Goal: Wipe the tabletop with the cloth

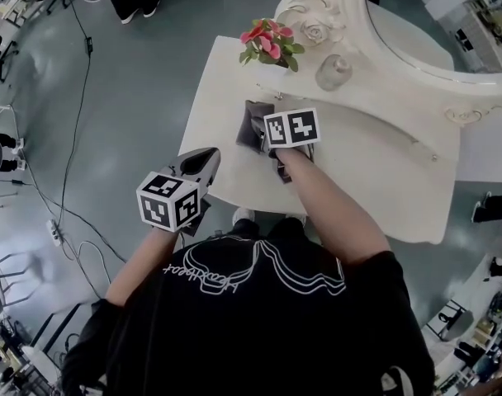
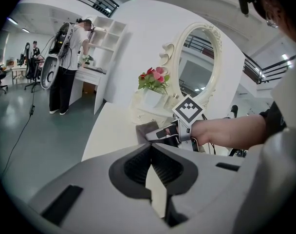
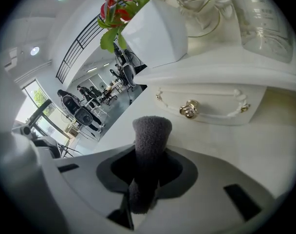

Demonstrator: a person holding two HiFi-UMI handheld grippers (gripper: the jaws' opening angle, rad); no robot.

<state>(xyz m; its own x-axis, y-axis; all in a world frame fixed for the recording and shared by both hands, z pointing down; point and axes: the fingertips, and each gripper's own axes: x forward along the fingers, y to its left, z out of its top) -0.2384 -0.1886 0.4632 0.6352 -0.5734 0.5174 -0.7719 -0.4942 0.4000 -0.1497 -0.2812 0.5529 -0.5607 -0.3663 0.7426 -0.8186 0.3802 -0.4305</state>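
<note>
A person seen from above stands at a white tabletop point(image 1: 375, 180) with an ornate white mirror point(image 1: 416, 23) at the upper right of the frame. The person wears a black shirt and holds a gripper in each hand.

The right gripper point(image 3: 148, 155) is near the middle of the head view, over the tabletop. Its jaws are closed on a dark grey cloth point(image 3: 150, 130). A rolled fold of the cloth sticks out past the jaw tips. In the head view the rest of the cloth lies on the tabletop just left of this gripper's marker cube, below a pot of pink flowers point(image 1: 269, 44).

The left gripper point(image 2: 151, 147) sits lower left of centre in the head view, at the tabletop's left edge, well apart from the cloth. Its jaw tips are pressed together with nothing between them.

A clear glass jar point(image 1: 333, 73) stands to the right of the flowers. The right gripper view shows a small white drawer with a gold knob point(image 3: 189, 110) ahead of the cloth.
</note>
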